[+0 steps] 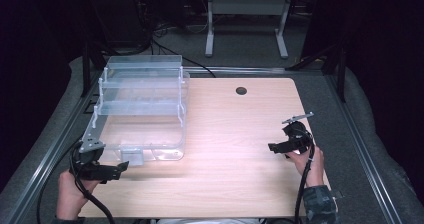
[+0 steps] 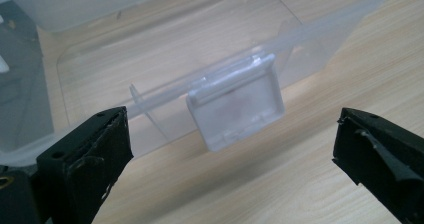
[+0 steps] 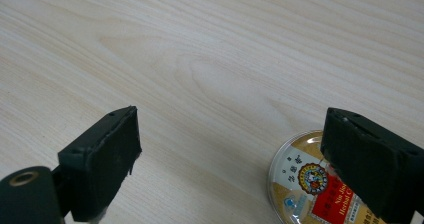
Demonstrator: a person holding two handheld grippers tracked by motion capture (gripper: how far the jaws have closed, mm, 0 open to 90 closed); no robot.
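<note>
Jaws of the left gripper [image 2: 230,149] stand wide apart with nothing between them, low in the left gripper view; just beyond them hangs the frosted latch [image 2: 235,101] of a clear plastic organizer box [image 1: 140,109]. In the high view this gripper sits lower left, touching or nearly touching the box's near corner. Right gripper [image 3: 230,159], lower right of the high view, is likewise spread and empty. A round tin with gold and red label [image 3: 312,184] lies on the wooden table [image 1: 235,129] under its right jaw. Box stands open at upper left, trays stepped back.
</note>
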